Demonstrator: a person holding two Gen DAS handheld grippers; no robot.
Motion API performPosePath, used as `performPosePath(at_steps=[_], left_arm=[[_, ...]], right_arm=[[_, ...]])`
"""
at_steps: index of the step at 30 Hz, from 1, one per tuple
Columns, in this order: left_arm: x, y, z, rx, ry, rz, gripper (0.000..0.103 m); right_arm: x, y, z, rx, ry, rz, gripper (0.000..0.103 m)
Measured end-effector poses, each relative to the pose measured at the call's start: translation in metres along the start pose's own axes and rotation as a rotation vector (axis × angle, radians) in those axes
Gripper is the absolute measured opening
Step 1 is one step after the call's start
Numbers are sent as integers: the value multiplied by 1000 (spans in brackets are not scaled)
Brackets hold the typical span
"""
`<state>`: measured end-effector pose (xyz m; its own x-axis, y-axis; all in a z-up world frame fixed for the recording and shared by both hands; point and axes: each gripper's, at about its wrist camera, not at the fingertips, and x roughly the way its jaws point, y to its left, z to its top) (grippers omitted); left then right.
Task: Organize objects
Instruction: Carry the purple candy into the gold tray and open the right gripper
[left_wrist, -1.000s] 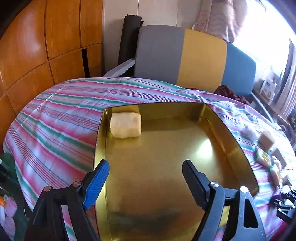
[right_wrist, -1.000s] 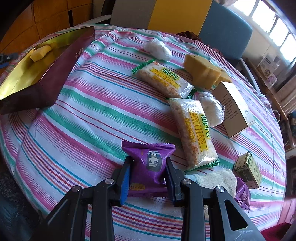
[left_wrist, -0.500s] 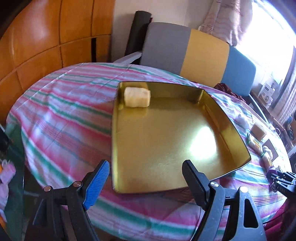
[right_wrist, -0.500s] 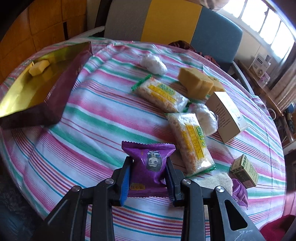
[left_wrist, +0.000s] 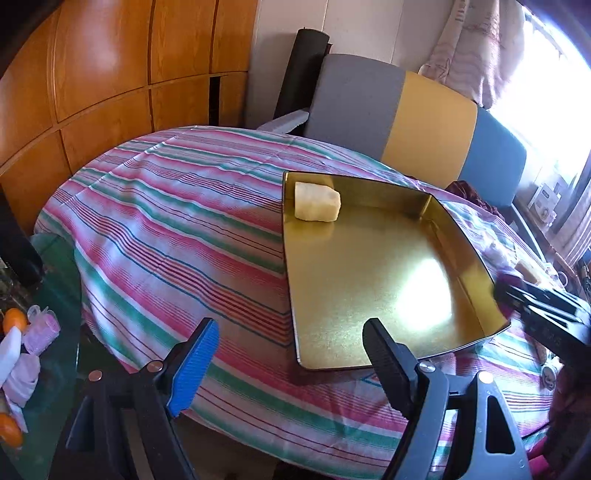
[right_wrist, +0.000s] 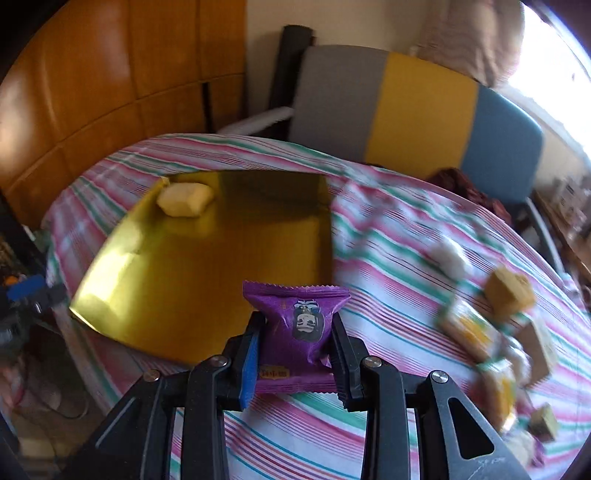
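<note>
A gold tray (left_wrist: 373, 295) (right_wrist: 177, 280) lies on the striped tablecloth, with a pale yellow cake (left_wrist: 317, 202) (right_wrist: 184, 199) in its far left corner. My right gripper (right_wrist: 295, 332) is shut on a purple snack packet (right_wrist: 295, 325), lifted above the cloth by the tray's near right corner. It shows as a dark blur (left_wrist: 543, 306) at the right edge of the left wrist view. My left gripper (left_wrist: 291, 354) stands open with nothing between its fingers, off the table's near edge, left of the tray's front.
Several snack packs (right_wrist: 465, 328), a yellow block (right_wrist: 509, 291), a white wrapped piece (right_wrist: 448, 256) and small boxes (right_wrist: 543, 424) lie blurred on the cloth at right. A grey, yellow and blue chair back (left_wrist: 406, 118) stands behind the table. Wooden panels (left_wrist: 110, 74) fill the left.
My right gripper lifted the purple packet and carried it left, close to the gold tray. My left gripper drew back from over the tray to beyond the table's near edge.
</note>
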<state>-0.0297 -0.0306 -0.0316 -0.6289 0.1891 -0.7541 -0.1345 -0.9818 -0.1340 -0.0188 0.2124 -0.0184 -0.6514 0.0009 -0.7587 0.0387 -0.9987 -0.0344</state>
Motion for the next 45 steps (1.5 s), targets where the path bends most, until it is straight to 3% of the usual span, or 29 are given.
performPosePath(at_steps=[11, 25, 33, 35, 38, 45], left_arm=[[-1, 23, -3, -46, 0, 30, 81], [9, 42, -3, -97, -2, 32, 81], [8, 43, -3, -85, -18, 72, 81], [5, 43, -2, -84, -26, 73, 81], [3, 44, 0, -79, -34, 73, 81], [-5, 39, 1, -67, -45, 84, 81]], right_arm=[[60, 90, 43, -111, 30, 57, 34], [121, 130, 80, -215, 150, 26, 34], [164, 135, 91, -152, 259, 101, 36], [170, 137, 92, -148, 256, 107, 37], [166, 135, 93, -130, 228, 122, 48], [135, 115, 100, -57, 138, 145, 61]])
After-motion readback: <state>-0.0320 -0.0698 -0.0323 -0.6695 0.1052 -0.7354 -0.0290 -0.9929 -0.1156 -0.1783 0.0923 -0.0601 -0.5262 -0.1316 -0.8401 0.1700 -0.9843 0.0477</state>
